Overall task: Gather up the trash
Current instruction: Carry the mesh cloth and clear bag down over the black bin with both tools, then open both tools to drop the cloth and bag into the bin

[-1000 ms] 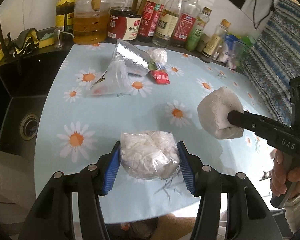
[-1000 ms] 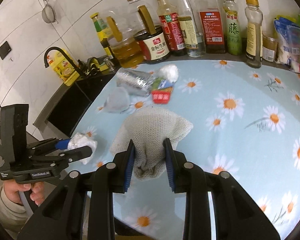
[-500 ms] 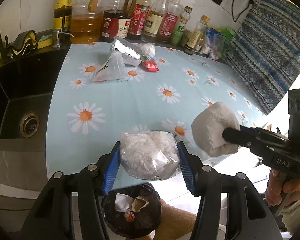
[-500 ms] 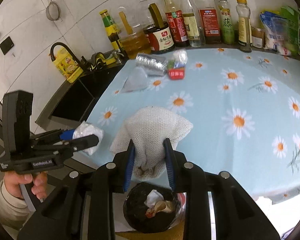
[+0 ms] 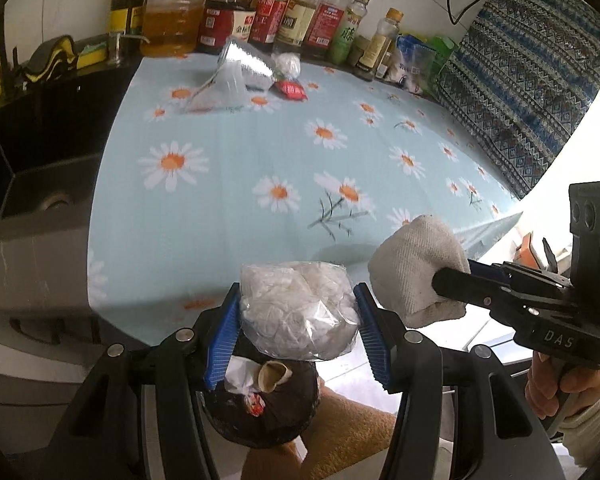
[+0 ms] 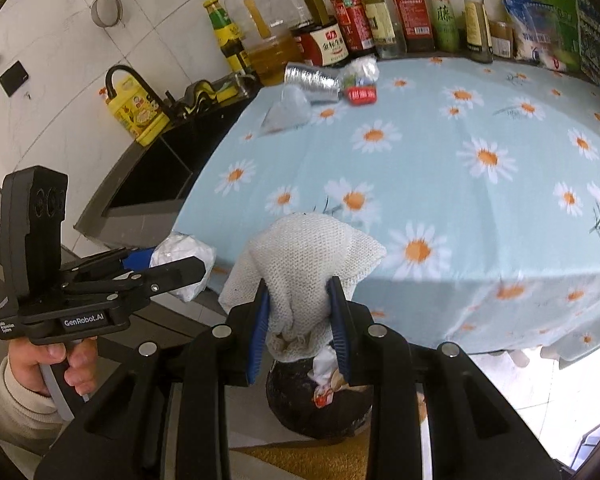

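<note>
Trash in both grippers, held past the near table edge over the black bin (image 5: 268, 412) on the floor. Left gripper (image 5: 298, 322) pinches a clear plastic bag of crumpled tissue (image 5: 298, 312) across its middle: light, squashy, slippery film. Right gripper (image 6: 300, 320) is clamped narrow on a white knit cloth (image 6: 304, 252), soft and limp, gripped at its bunched lower part. Foil and wrappers (image 5: 256, 72) lie far left on the table.

Bagged tissue (image 5: 298, 312) above trash bin (image 5: 268, 412)

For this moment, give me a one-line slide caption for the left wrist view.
Left gripper clamps a bag of crumpled tissue above the black bin; right gripper holds a white cloth.
</note>
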`<state>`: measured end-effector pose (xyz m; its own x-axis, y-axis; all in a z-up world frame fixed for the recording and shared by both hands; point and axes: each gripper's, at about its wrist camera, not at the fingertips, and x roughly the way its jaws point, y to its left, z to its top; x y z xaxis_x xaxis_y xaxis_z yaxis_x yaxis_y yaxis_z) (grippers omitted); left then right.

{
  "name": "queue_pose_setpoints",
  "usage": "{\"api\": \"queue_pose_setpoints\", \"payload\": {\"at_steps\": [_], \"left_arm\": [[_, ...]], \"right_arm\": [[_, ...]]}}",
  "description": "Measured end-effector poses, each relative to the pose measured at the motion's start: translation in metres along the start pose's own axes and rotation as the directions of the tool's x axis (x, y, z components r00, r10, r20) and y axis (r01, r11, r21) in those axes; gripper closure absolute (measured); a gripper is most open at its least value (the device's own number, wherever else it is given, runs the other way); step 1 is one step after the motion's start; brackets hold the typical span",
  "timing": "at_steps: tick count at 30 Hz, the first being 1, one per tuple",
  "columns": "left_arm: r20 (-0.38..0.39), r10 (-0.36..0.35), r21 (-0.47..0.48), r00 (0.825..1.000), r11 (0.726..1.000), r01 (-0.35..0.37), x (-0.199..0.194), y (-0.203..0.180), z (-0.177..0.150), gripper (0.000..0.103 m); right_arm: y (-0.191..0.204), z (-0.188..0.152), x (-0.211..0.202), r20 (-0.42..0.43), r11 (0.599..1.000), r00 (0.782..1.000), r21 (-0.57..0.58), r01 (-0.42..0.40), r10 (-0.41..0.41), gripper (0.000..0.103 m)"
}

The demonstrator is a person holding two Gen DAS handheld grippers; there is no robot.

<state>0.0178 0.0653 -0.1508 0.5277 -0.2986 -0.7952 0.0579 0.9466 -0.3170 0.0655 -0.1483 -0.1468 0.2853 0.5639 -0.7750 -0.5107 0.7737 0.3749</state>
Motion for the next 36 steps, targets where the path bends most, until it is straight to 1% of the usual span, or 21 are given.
{"api": "queue_pose_setpoints", "payload": {"at_steps": [4,11,17,25,29,36], "left_arm": [[-0.016,-0.015,-0.026,1.000,1.000,0.015,0.002,0.002,-0.013,0.050],[-0.046,-0.013,-0.049,0.999,0.999,0.010,0.007,0.006,-0.033,0.050],[-0.091,-0.008,-0.083,0.996,0.997,0.000,0.018,0.012,-0.052,0.050],[-0.165,0.000,-0.128,0.986,0.992,-0.022,0.041,0.026,-0.075,0.050],[-0.202,-0.024,-0.174,0.979,0.985,-0.012,0.052,0.033,-0.085,0.050],[-0.247,-0.023,-0.199,0.969,0.980,-0.027,0.068,0.038,-0.099,0.049]], "right_arm": [[0.002,-0.013,0.006,-0.034,1.000,0.999,-0.006,0.003,-0.004,0.073],[0.001,-0.031,0.016,-0.082,1.000,0.997,0.001,0.005,-0.005,0.073],[-0.001,-0.045,0.030,-0.149,1.000,0.989,0.012,0.015,-0.014,0.072],[-0.004,-0.057,0.054,-0.221,1.000,0.975,0.023,0.017,-0.011,0.072],[-0.008,-0.062,0.067,-0.256,0.999,0.967,0.025,0.021,-0.014,0.071],[-0.015,-0.068,0.086,-0.302,0.999,0.953,0.036,0.019,-0.007,0.071]]}}
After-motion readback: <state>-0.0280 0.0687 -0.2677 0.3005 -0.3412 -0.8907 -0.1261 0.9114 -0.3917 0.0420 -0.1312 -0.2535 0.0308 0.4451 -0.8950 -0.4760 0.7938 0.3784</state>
